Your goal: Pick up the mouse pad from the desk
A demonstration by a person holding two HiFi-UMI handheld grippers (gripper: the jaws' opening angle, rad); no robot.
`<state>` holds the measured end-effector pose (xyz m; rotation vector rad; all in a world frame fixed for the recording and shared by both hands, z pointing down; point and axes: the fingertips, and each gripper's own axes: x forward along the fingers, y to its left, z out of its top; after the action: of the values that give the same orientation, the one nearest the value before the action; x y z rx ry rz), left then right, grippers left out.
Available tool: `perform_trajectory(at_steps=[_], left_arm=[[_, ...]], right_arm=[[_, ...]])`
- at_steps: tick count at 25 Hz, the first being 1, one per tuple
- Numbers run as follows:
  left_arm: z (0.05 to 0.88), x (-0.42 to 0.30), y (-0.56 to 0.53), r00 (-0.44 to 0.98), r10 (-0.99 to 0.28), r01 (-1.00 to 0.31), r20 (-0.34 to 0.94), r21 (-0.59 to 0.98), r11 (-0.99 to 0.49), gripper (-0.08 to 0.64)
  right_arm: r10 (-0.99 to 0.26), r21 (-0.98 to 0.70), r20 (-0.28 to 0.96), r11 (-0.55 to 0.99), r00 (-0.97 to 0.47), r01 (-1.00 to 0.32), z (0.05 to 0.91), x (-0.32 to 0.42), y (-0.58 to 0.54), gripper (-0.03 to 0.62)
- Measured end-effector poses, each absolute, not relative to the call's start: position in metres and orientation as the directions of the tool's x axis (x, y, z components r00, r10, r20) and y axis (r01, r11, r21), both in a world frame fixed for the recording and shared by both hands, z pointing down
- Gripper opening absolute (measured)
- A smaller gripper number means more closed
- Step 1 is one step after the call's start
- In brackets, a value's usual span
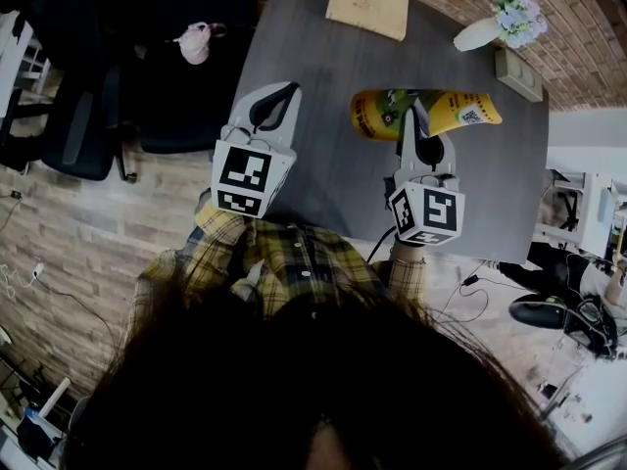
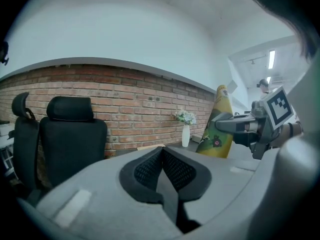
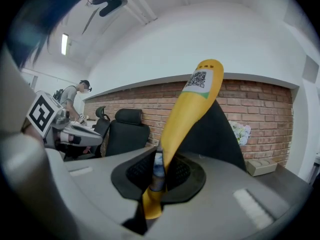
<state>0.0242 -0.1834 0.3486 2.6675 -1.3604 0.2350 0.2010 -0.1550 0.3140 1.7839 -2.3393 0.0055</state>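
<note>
The yellow printed mouse pad (image 1: 462, 112) is off the dark desk (image 1: 323, 76), bent into a curl with its black underside showing. My right gripper (image 1: 418, 123) is shut on its near edge. In the right gripper view the mouse pad (image 3: 192, 101) stands up from between the jaws of my right gripper (image 3: 159, 170). My left gripper (image 1: 277, 98) hovers over the desk's left part, apart from the pad, shut with nothing in it. In the left gripper view the pads of my left gripper (image 2: 162, 158) meet, and the mouse pad (image 2: 216, 131) is at the right.
A tan flat packet (image 1: 367, 6) lies at the desk's far edge. A white vase with flowers (image 1: 502, 23) and a small box (image 1: 517, 74) sit at the far right. Black office chairs (image 1: 88, 116) stand left of the desk. A person (image 3: 76, 98) stands in the background.
</note>
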Motion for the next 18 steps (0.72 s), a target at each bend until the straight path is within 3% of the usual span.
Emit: perform_trajectory(at_steps=[18], left_arm=[[0.3503, 0.0247, -0.1861, 0.578, -0.79, -0.811, 0.206, 0.034, -0.585, -0.003]], right_arm=[[-0.953, 0.09, 0.176, 0.264, -0.245, -0.96, 0.3198, 0.2015, -0.1586, 0.021]])
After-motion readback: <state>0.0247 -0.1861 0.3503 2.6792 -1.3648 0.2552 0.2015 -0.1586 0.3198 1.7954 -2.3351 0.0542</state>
